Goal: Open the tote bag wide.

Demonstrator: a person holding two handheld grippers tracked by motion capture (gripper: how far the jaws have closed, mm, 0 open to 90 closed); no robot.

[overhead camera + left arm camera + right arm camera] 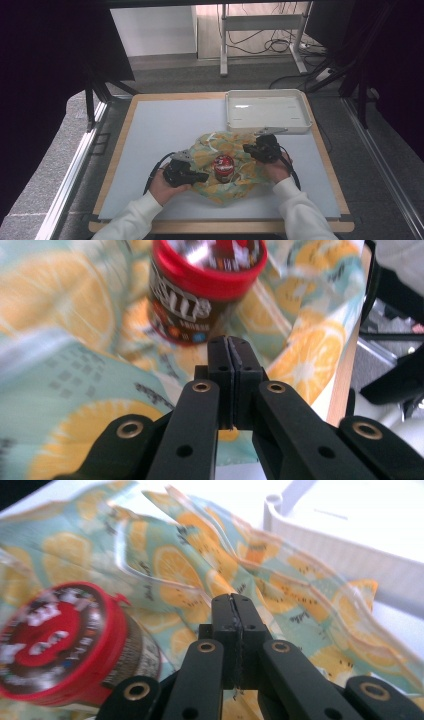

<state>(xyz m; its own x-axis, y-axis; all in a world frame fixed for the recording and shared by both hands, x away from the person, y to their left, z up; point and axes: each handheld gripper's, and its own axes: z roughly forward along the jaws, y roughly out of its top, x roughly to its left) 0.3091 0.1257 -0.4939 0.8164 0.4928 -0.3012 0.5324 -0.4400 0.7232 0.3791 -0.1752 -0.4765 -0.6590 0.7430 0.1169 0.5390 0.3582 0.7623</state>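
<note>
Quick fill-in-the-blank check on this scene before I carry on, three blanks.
1. The jar has a ____ lid.
2. The jar stands on the ____-patterned cloth.
3. The jaws of the left gripper and the right gripper are both ____.
Missing words: red; orange-slice; shut

a brown candy jar [223, 168] with a red lid is standing upright on a crumpled cloth with orange slices [235, 150], lying on the table.
</note>
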